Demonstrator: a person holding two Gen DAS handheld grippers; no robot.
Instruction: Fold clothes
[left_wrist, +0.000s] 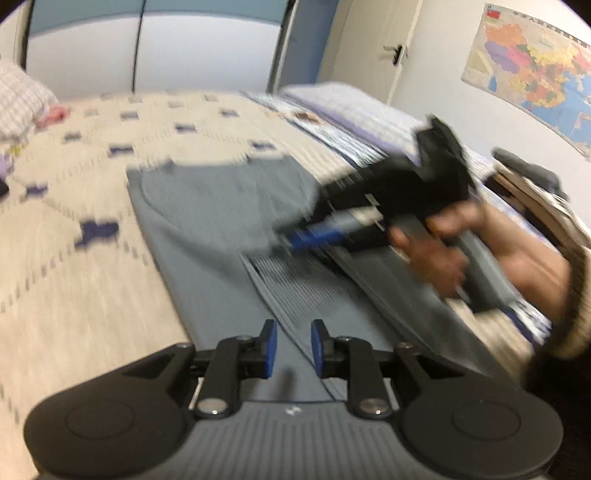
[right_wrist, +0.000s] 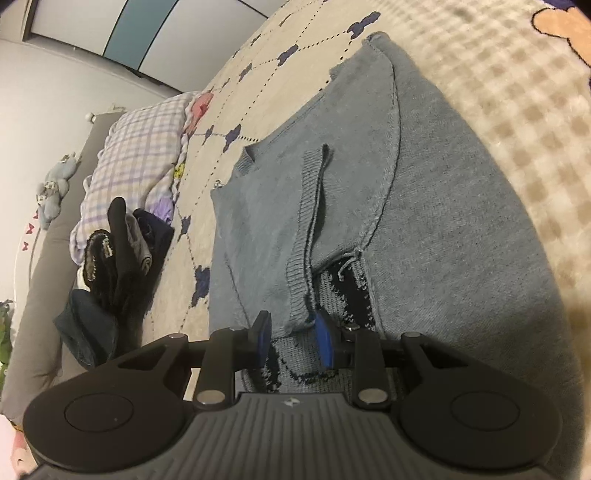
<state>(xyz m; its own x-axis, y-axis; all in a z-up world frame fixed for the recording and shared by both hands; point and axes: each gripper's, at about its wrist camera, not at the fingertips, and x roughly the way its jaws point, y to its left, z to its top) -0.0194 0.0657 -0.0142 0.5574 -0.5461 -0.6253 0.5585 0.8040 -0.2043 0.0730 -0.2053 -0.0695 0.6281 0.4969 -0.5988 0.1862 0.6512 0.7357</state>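
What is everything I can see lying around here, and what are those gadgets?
sweater: one, grey-blue, spread flat on the bedspread
bedspread: one, cream with dark blue motifs, covering the bed
pillow: one, lilac check, at the bed's head
dark clothes: a pile, black and navy, beside the pillow
soft toy: one, pale blue, by the wall
map: one, multicoloured, on the wall
left tool: one, black, blue pads, open over the sweater
right tool: one, same, open at the ribbed hem

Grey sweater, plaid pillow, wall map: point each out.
Grey sweater (right_wrist: 424, 221): right wrist view, its flat body.
Plaid pillow (right_wrist: 136, 151): right wrist view, its checked top.
Wall map (left_wrist: 532, 70): left wrist view, its coloured middle.
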